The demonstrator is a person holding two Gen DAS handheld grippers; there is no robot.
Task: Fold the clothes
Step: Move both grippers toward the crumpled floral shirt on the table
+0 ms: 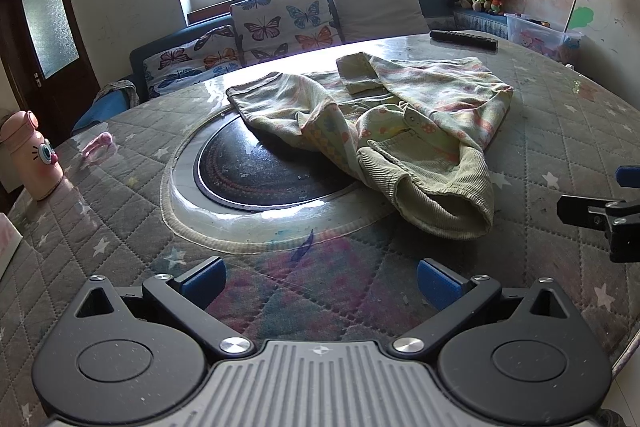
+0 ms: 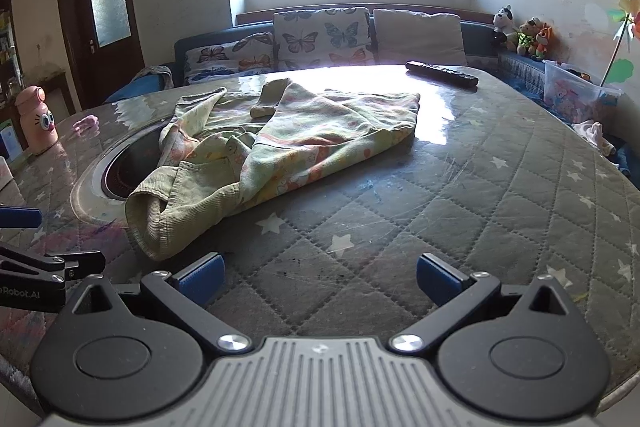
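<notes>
- Left wrist view: the left claw (image 1: 320,281) is spread wide, its blue pads (image 1: 204,277) holding nothing, hovering over bare quilted desk (image 1: 120,227).
- The garment (image 1: 384,131), a crumpled pale green patterned piece with a corduroy cuff, lies ahead of this claw and a little to its right, well apart from the pads.
- The garment's far left part drapes over the rim of the dark round inset (image 1: 264,175) in the middle of the desk; its open cuff end points toward the claw.
- Left of the garment stand a pink bottle (image 1: 32,155) and a small pink item (image 1: 98,143); beyond the garment lies a remote control (image 1: 464,40).
- The right claw (image 1: 600,217) shows only as a black part at the right edge, right of the garment; how far it is open cannot be told here.
- Right wrist view: the right claw (image 2: 320,277) is also wide open and empty, above the star-patterned desk (image 2: 500,207).
- The garment (image 2: 280,147) lies ahead and to the left of this claw, its cuff nearest the left pad (image 2: 204,273) but not touching.
- This view alone shows the bare desk right of the garment and a white cloth (image 2: 596,137) past the desk's edge; the inset (image 2: 124,171) is mostly hidden by the garment here.
- The remote control (image 2: 442,74) lies beyond the garment, to its right.
</notes>
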